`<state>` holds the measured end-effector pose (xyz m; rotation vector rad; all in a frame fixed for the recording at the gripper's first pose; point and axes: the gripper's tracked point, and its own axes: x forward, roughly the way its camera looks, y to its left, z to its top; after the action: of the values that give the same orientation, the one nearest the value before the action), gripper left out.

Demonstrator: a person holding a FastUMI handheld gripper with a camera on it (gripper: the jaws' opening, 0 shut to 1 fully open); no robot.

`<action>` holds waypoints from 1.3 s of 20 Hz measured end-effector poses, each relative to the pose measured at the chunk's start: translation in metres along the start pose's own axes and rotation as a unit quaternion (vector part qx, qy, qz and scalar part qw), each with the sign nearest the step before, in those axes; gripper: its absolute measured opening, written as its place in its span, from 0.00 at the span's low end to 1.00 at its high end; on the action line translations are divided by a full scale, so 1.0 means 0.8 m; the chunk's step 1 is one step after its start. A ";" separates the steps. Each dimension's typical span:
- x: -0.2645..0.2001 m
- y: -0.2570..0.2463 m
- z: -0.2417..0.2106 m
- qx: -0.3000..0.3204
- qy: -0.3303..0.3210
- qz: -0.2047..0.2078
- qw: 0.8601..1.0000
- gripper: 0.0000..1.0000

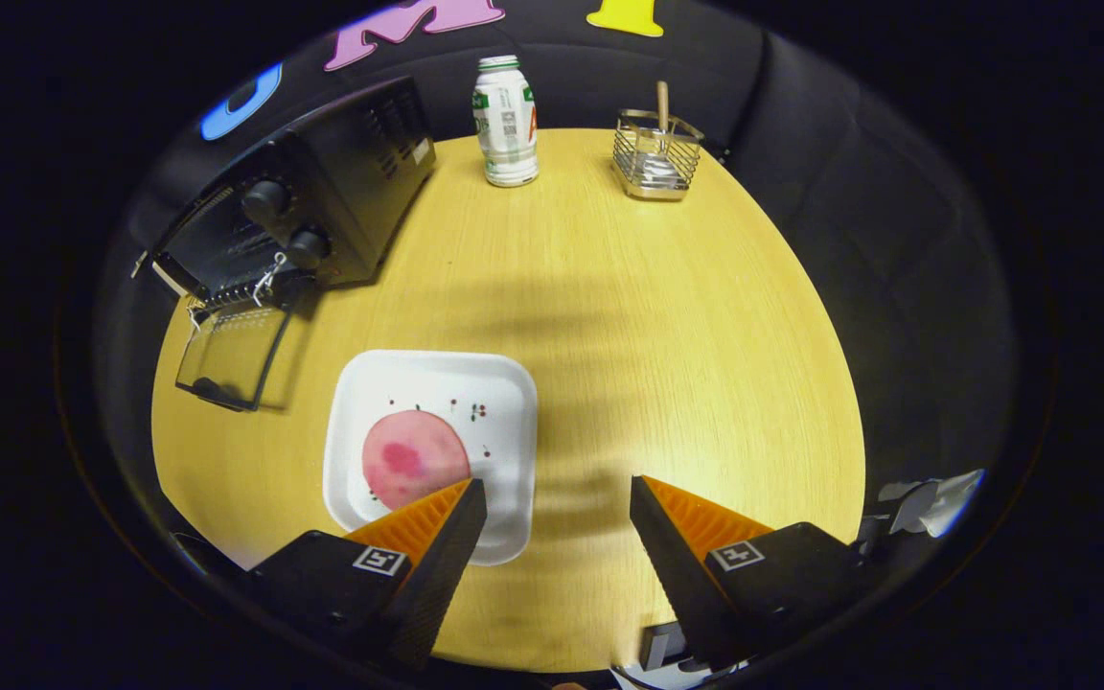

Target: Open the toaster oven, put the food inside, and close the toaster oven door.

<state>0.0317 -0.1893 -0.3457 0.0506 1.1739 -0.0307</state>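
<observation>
In the gripper view the gripper [557,498] hangs above the yellow desk [667,355] with its jaws spread wide and nothing between them; the round pink food [413,457] lies on a white plate [504,402], partly under one jaw; beyond, the black toaster oven [341,182] stands with its glass door [231,355] dropped open; a bottle [506,120] and what seems a wire basket [657,153] stand far back.
</observation>
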 end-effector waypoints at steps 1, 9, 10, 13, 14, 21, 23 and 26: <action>0.005 0.000 -0.005 0.006 0.007 0.004 1.000 0.99; 0.030 0.011 -0.015 0.009 0.024 0.016 1.000 0.81; 0.030 0.013 -0.015 0.008 0.023 0.015 1.000 0.79; 0.029 0.018 -0.018 0.008 0.034 0.021 0.999 0.67; 0.031 0.019 -0.016 0.002 0.040 0.022 0.999 0.59; 0.033 0.027 -0.018 0.065 0.092 0.067 0.991 0.11; 0.032 0.027 -0.019 0.069 0.081 0.094 0.990 0.08; 0.030 0.028 -0.018 0.086 0.059 0.106 0.989 0.05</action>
<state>0.0289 -0.1660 -0.3729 0.3327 1.2769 0.0586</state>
